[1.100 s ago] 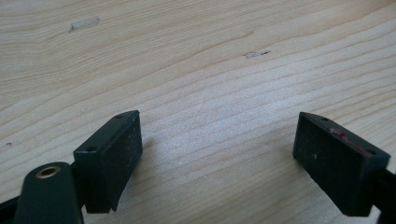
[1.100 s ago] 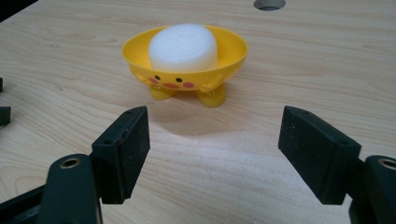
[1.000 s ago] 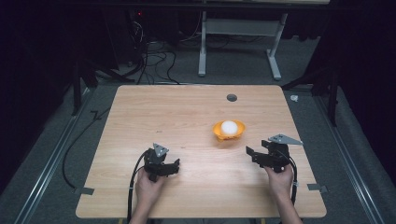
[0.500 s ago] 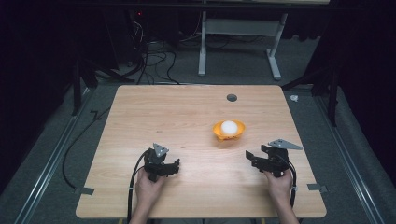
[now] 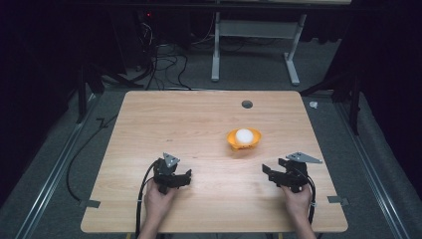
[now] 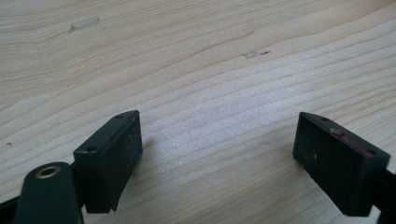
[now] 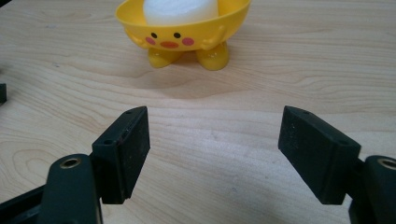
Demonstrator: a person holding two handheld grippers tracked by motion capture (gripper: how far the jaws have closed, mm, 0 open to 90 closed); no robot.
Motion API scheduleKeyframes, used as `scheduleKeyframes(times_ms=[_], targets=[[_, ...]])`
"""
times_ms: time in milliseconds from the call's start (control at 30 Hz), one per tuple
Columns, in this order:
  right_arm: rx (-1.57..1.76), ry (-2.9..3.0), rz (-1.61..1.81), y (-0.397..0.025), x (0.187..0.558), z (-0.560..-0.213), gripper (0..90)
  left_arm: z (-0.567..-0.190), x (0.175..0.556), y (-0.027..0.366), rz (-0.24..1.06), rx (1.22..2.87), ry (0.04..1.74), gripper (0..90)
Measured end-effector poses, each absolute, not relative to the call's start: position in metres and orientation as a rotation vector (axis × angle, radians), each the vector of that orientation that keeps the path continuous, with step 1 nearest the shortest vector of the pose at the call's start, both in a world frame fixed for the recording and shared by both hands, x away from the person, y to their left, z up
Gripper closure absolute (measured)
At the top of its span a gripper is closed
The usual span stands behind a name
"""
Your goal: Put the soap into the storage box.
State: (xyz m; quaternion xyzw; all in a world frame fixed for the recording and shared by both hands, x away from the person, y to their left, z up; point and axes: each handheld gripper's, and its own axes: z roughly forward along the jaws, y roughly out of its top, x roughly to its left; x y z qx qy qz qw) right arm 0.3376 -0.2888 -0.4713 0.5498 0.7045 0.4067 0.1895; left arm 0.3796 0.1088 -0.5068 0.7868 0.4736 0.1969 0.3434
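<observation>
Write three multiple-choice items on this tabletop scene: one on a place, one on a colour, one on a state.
1. Where does the white ball lie? A in the cup, B on bare wood, C in a gripper.
2. What colour is the chick-faced cup? A blue, B yellow, C green.
3. How do the right gripper jaws stand? A shut on the ball, B shut on nothing, C open.

Answers: 1 A, the ball sits inside the cup's rim. 2 B, its body and feet are yellow. 3 C, bare table shows between the jaws.
</observation>
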Motion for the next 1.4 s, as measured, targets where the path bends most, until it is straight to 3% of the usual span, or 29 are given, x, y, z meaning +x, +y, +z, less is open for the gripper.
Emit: scheduleKeyframes(times_ms=[1400], targets=[[1.545,2.060,1.014,-0.276,0.329,-0.501,24.9,-0.507,0.380,0.109,0.512,2.044,1.231,16.1]])
